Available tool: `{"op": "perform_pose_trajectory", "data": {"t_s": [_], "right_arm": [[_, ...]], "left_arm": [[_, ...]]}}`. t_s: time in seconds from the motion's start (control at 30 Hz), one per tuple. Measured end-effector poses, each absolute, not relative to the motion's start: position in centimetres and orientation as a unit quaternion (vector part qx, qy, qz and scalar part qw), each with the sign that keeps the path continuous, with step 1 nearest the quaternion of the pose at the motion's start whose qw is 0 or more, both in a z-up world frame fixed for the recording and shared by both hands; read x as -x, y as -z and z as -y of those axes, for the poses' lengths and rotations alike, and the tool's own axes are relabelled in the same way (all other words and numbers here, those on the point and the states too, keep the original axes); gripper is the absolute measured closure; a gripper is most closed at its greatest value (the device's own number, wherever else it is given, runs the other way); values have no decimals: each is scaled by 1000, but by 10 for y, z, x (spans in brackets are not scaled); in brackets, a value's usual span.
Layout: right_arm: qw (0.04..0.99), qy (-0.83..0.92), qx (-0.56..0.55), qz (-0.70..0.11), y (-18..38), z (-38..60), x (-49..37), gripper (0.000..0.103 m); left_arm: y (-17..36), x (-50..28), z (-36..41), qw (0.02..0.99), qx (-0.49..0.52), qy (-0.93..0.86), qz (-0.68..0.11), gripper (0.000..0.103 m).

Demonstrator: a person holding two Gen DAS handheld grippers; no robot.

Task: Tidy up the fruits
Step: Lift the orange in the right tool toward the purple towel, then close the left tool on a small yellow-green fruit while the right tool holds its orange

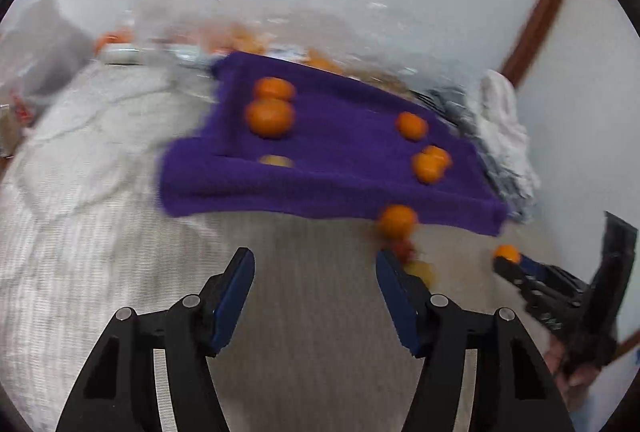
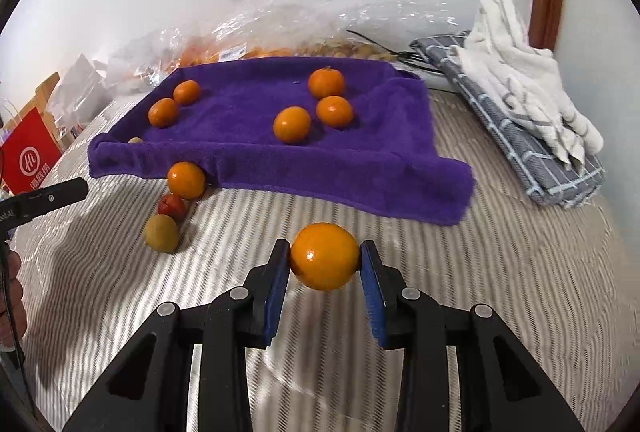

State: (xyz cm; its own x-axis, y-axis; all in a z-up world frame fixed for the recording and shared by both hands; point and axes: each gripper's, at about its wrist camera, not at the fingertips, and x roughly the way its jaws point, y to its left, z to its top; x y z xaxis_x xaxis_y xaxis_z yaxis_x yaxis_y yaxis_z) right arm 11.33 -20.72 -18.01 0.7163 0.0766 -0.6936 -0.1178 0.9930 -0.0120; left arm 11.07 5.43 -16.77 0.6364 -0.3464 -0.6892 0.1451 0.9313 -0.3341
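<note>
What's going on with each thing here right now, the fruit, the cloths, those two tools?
Right tool: shut on an orange, lifted.
Left tool: open, empty.
Purple towel: spread out, front edge rumpled, five oranges on it.
Three fruits: loose on the bedcover beside the towel.
Grey cloth: folded.

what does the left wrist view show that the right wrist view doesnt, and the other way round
Only the left wrist view: the left claw, open with nothing between its fingers, and the right claw from the side.

Only the right wrist view: the right claw shut on an orange, a red bag at far left, and the bagged fruit clearly.

Both: the purple towel with five oranges on it, an orange at its front edge beside a small red fruit, the white cloth on a grey checked one.
</note>
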Motion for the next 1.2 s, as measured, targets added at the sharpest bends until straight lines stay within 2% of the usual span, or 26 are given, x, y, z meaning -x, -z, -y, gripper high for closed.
{"op": "perform_pose_trajectory", "data": {"t_s": [0.2, 0.27, 0.4, 0.63, 1.2], "right_arm": [[929, -39, 30, -367, 178, 227, -99, 68], [929, -35, 35, -366, 178, 232, -95, 68], [929, -33, 31, -367, 179, 240, -92, 68], [928, -39, 29, -369, 181, 237, -92, 68], [932, -46, 27, -358, 166, 221, -94, 68]], "left_arm": [[177, -110, -1, 878, 106, 180, -431, 44], [181, -110, 6, 874, 109, 182, -437, 52], [189, -114, 15, 866, 119, 183, -449, 59], [195, -117, 25, 865, 112, 191, -450, 77], [154, -94, -26, 897, 116, 148, -400, 77]]}}
